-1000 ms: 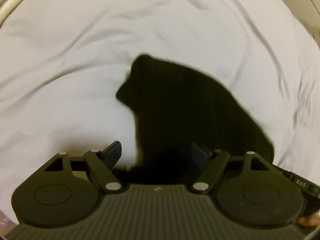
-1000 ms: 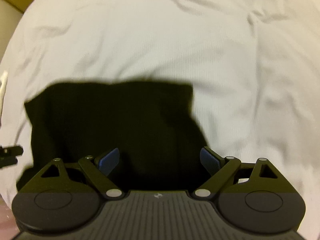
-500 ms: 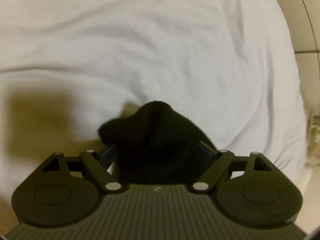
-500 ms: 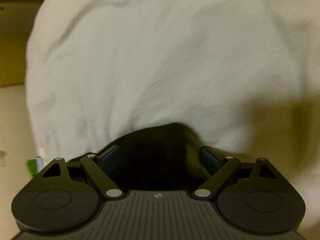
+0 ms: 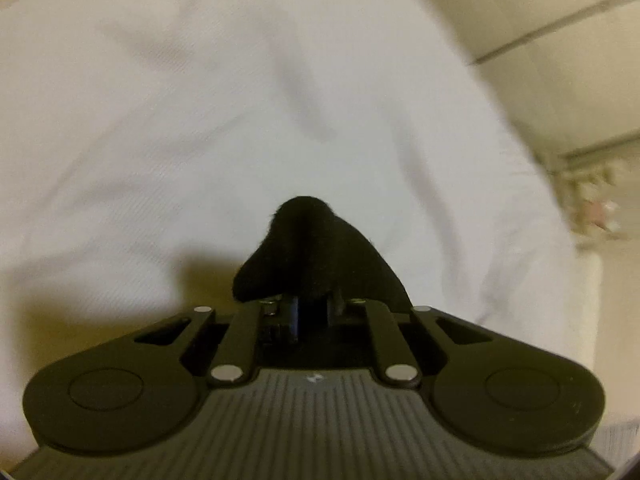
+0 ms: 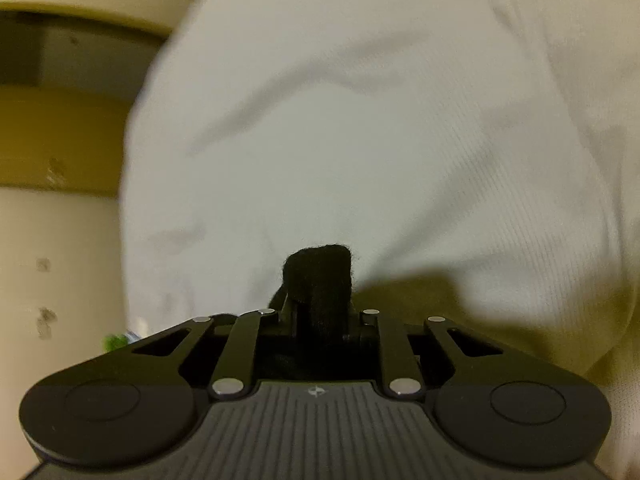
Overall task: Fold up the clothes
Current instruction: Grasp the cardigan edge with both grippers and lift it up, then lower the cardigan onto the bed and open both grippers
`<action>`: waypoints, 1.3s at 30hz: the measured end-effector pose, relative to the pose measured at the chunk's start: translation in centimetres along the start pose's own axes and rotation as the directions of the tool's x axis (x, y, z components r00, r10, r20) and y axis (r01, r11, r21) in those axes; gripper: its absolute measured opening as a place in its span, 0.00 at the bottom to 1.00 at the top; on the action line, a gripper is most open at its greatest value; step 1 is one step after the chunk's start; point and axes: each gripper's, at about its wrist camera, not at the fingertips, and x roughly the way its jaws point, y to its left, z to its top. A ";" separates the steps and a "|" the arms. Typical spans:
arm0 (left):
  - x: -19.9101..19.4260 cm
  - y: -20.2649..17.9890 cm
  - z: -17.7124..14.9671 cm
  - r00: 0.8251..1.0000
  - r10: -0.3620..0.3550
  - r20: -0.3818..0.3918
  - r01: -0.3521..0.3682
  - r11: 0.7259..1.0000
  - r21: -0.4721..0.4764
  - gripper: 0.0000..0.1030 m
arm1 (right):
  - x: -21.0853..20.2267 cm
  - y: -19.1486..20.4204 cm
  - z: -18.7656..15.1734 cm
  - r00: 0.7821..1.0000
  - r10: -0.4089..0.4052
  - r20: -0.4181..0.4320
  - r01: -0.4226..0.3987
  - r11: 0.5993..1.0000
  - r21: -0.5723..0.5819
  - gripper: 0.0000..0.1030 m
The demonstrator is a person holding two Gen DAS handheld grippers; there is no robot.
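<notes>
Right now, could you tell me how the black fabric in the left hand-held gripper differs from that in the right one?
The left hand-held gripper pinches a broad, rounded bunch of black garment; the right hand-held gripper pinches a narrow, square-topped strip. The left bunch spreads past the jaws; the right strip stays between them. Both are shut on black fabric above the white sheet.

Black garment (image 5: 316, 256) mostly hidden behind claws.

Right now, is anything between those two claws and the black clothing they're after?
No. Both the left gripper and the right gripper are shut on the black garment, above the white sheet.
</notes>
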 end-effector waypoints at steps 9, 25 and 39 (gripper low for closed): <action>-11.5 -14.9 6.2 0.942 -0.273 0.197 0.185 0.909 0.374 0.08 | -17.6 14.3 4.7 0.865 0.352 0.358 -0.244 0.918 -0.313 0.17; -22.4 -6.8 -11.9 0.951 -0.301 0.065 0.225 0.823 0.521 0.30 | -31.0 5.5 -10.2 0.866 0.215 0.452 -0.003 0.905 -0.426 0.60; -10.5 0.5 -25.9 0.952 0.216 -0.215 -0.077 0.853 0.516 0.32 | -16.6 -1.0 -20.5 0.873 -0.462 0.157 0.478 0.746 -0.463 0.71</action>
